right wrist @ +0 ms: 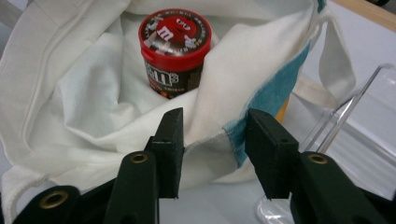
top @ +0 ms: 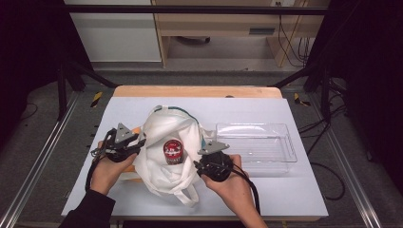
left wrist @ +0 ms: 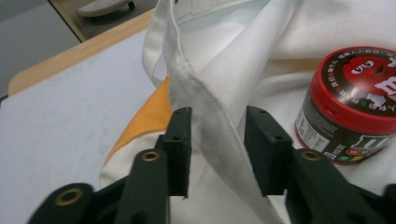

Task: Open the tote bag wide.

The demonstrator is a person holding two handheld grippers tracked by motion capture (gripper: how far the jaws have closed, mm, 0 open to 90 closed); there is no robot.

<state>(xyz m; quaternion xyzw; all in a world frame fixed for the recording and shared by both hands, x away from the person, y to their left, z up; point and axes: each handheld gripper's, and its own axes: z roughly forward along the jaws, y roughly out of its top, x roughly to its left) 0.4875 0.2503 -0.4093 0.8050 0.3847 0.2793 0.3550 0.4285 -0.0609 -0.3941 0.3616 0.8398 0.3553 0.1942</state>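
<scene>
Between both grippers' parted jaws, white tote bag [top: 167, 156] edges, candy tub [top: 173, 151] inside

The cloth bag [top: 166, 152] takes up the middle of the table [top: 266, 199], its folds rising around the candy tub [top: 173, 151] on every side. The left tongs [left wrist: 218, 140] straddle a raised fold of its edge; the right tongs [right wrist: 214, 149] straddle the opposite edge. The clear tray [top: 259, 142] lies just right of the bag, narrowing the way there. Bare table stretches along the far edge and near right corner.
</scene>
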